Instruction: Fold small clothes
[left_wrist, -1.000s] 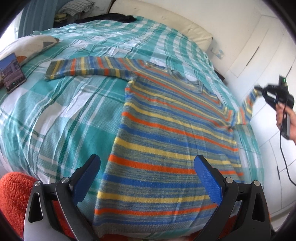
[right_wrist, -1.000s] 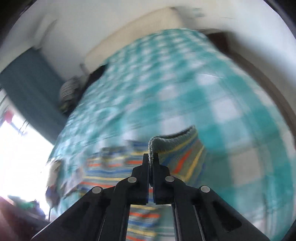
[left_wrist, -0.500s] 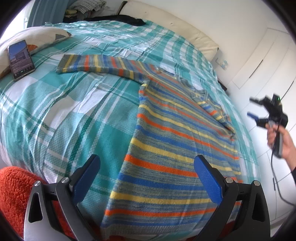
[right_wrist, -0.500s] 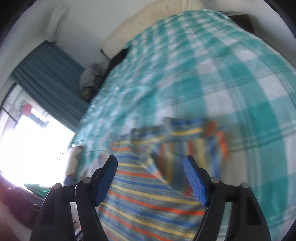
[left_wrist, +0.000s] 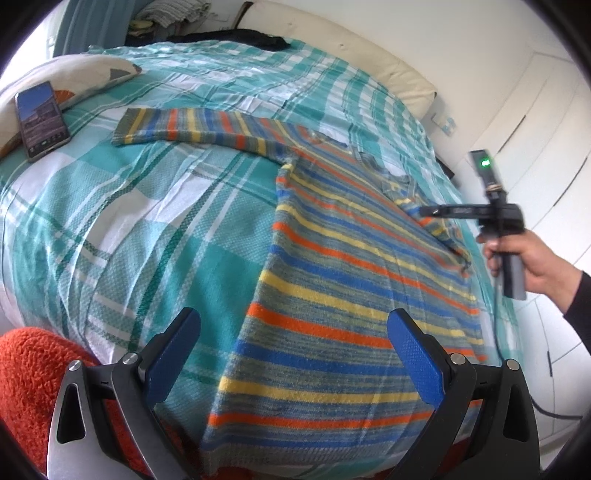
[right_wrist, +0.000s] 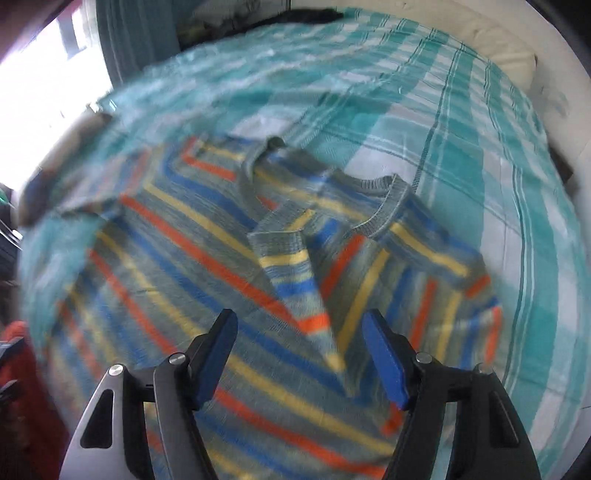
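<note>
the bed (left_wrist: 110, 229) fills both views, its teal-and-white plaid cover (right_wrist: 461, 122) wrinkled, with wide bare cloth to the left of the garment and a narrower strip along the right edge beside the white cupboard doors (left_wrist: 535, 122). the striped sweater (left_wrist: 343, 295) lies flat on the cover, a knit of orange, blue, yellow and grey bands; its hem reaches the near edge of the bed. one sleeve (left_wrist: 192, 127) stretches straight out to the left, and the other sleeve (right_wrist: 295, 273) lies folded across the chest below the ribbed collar (right_wrist: 384, 206). the left tool (left_wrist: 295, 354) hovers over the hem with its blue-padded jaws spread wide, gripping nothing. the right tool (right_wrist: 299, 358) is likewise wide open over the folded sleeve, holding nothing; this view is motion-blurred. a phone (left_wrist: 40, 120) rests on a pillow (left_wrist: 77, 79) at far left, well apart from the sweater.
</note>
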